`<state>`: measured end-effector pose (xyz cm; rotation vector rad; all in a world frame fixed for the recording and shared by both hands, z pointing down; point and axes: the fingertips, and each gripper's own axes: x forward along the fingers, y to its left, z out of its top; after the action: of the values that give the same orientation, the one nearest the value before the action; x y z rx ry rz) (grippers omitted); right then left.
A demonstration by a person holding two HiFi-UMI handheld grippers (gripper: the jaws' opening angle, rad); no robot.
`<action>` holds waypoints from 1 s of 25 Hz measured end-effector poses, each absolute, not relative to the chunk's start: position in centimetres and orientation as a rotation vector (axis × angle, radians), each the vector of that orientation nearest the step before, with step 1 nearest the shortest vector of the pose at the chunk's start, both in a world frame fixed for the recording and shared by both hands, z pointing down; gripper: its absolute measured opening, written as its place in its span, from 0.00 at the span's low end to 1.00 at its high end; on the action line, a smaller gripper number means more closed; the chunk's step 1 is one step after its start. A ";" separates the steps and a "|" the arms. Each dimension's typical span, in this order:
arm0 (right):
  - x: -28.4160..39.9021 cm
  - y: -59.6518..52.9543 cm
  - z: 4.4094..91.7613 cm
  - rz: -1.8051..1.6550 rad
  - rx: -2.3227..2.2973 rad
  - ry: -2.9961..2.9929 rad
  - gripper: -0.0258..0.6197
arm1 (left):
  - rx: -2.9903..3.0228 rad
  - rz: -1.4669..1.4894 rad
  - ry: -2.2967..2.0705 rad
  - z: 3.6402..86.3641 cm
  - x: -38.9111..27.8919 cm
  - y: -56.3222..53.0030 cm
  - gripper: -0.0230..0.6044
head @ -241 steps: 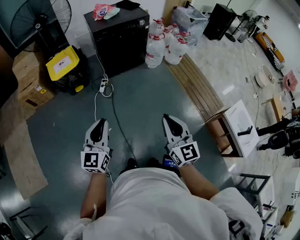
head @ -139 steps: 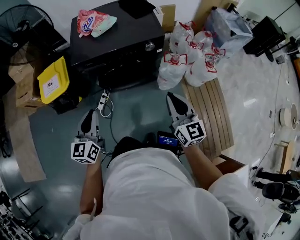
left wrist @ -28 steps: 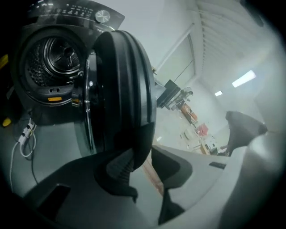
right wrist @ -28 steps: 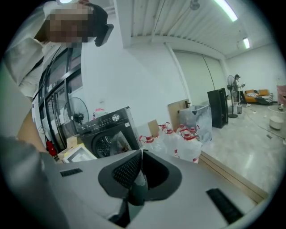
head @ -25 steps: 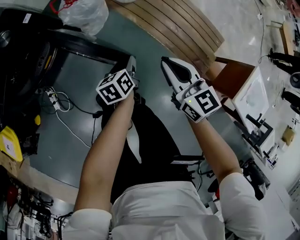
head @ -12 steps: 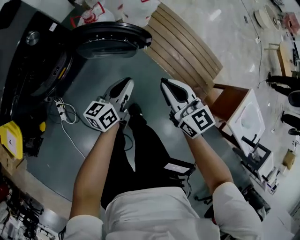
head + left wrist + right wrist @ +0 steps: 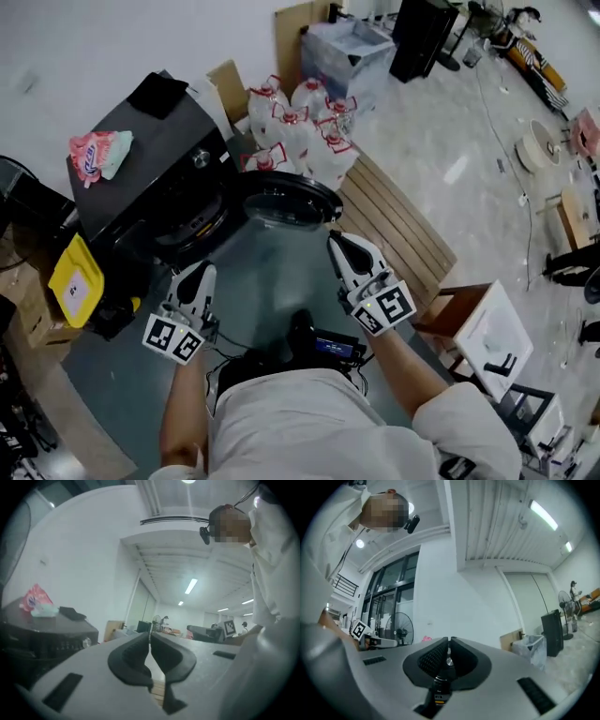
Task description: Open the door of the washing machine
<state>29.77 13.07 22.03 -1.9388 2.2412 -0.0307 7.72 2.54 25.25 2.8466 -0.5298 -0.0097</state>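
Observation:
The black washing machine stands at the upper left of the head view. Its round door is swung wide open to the right, and the dark drum opening shows. My left gripper hangs in front of the machine, apart from the door, shut with nothing between its jaws. My right gripper is just below the door's edge, not touching it, and is also shut and empty. In the left gripper view the left gripper points level, with the machine at the left. The right gripper faces a white wall.
A pink packet and a dark item lie on the machine's top. Several water jugs stand behind the door. A wooden pallet lies at the right, a yellow box at the left, and a small white-topped table at the lower right.
The door stood open half a second ago too. Both grippers have since risen away from the floor and the door, and the head view has pulled back and up. The left wrist has rolled.

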 end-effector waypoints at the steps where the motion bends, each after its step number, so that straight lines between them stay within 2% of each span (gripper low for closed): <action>1: 28.5 13.5 20.6 0.012 -1.945 2.241 0.10 | 2.867 -0.034 -0.582 23.5 5.4 3.0 0.07; 6: 22.4 15.6 16.3 0.161 -2.034 2.228 0.10 | 2.945 -0.078 -0.840 19.0 -5.0 5.3 0.07; 13: 12.7 20.4 14.8 0.153 -2.119 2.175 0.09 | 2.999 -0.012 -1.009 16.3 -17.8 8.6 0.07; 19: 5.2 26.3 16.4 0.148 -2.187 2.192 0.09 | 2.977 0.002 -1.167 16.5 -25.6 11.8 0.07; 25: 2.2 30.5 17.6 0.086 -2.221 2.204 0.09 | 2.885 -0.002 -1.128 19.5 -29.2 16.0 0.07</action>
<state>2.25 30.48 17.60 -2.2205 2.2044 0.0864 -29.16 15.97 19.51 2.8847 -1.1278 -0.0023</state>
